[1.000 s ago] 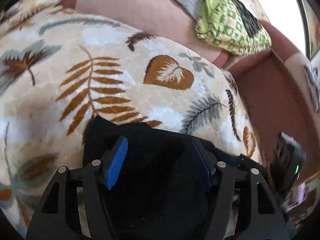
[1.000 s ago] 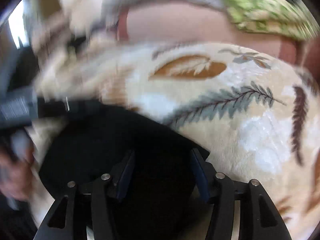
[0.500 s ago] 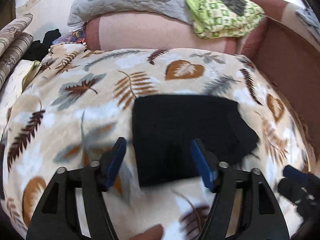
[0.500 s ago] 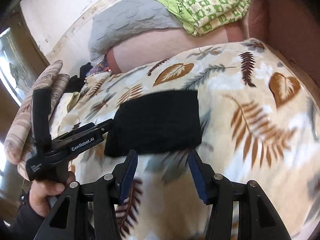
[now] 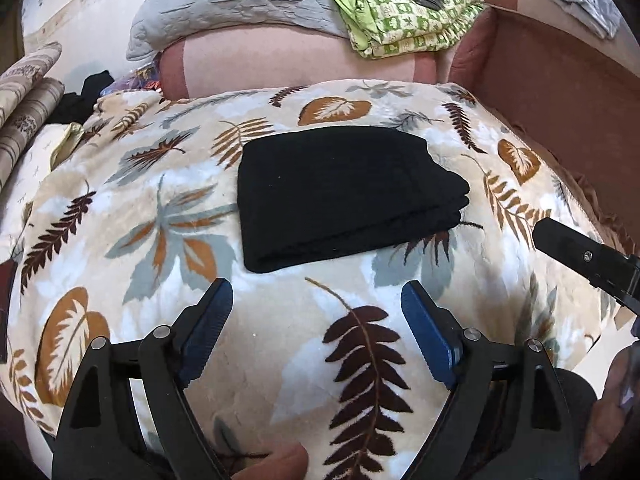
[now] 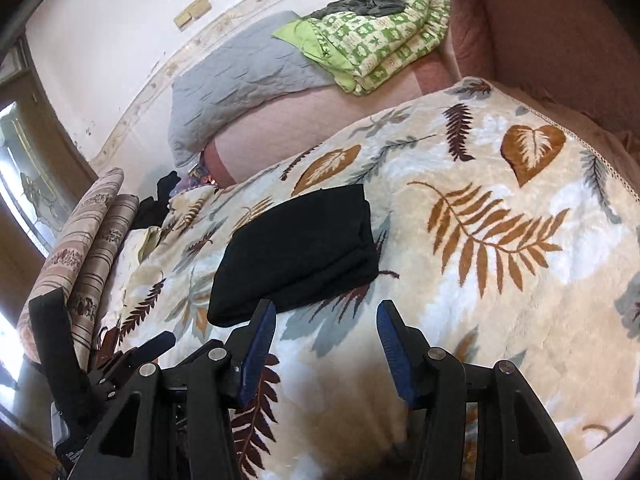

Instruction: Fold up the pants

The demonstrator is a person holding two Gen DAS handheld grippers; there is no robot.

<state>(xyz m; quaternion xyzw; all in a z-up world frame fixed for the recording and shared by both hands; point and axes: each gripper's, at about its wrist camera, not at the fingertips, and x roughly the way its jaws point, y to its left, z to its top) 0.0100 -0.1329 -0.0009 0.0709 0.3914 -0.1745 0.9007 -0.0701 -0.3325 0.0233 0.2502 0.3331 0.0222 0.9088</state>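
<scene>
Holding both tools spread and empty, I have my left gripper (image 5: 316, 312) and right gripper (image 6: 326, 334) drawn back off the pants (image 5: 340, 192), which a second ago sat between the fingers; now they lie alone as a compact black rectangle on the leaf-print blanket (image 5: 280, 344), so folding looks finished; no readable lettering anywhere now

A leaf-printed blanket (image 5: 280, 360) covered the near surface. Far behind lay a grey quilted pillow (image 5: 224, 4); right of it sat a green checked quilt (image 5: 408, 20). 2 striped cushions (image 6: 80, 240) leaned left.
</scene>
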